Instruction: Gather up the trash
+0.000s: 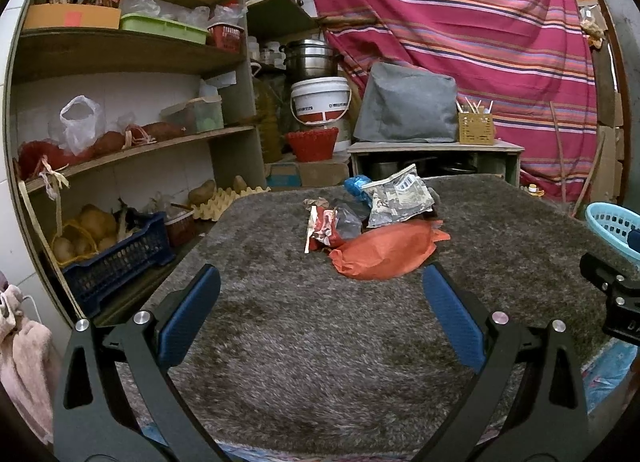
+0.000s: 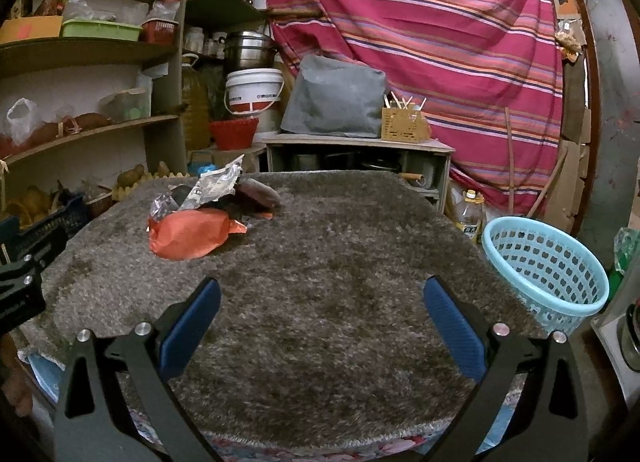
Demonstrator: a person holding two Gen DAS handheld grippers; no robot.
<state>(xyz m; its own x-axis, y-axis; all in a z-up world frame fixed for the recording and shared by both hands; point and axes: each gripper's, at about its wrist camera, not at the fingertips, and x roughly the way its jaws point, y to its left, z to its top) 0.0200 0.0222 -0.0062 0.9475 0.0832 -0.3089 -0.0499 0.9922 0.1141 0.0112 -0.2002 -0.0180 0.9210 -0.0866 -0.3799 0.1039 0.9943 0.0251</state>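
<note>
Trash sits bunched toward the far edge of the surface (image 1: 304, 326) in the left wrist view — an orange bag (image 1: 380, 254) nearest the camera, a red snack wrapper (image 1: 325, 228) touching its left end, a grey printed packet (image 1: 400, 198) propped behind, and something blue (image 1: 356, 184) at the back. The left claw (image 1: 320, 314) hangs over bare shag short of the pile, spread wide and holding nothing. Because the pieces overlap, a pinch on the orange bag could drag the wrapper along and spill it off the far edge; thin film may also slide out from between the pads, or the pads may snag the long pile of the cover. From the right wrist view the same heap lies near the far left corner, with a dark rounded lump (image 2: 260, 190) just behind the orange bag — what it is I cannot tell. The right claw (image 2: 322, 316) is likewise fully spread and empty above the middle of the surface. The light blue basket (image 2: 548, 262) stands at the right edge, partly overhanging by the look of it, so a careless drop or a nudge could tip it off.
</note>
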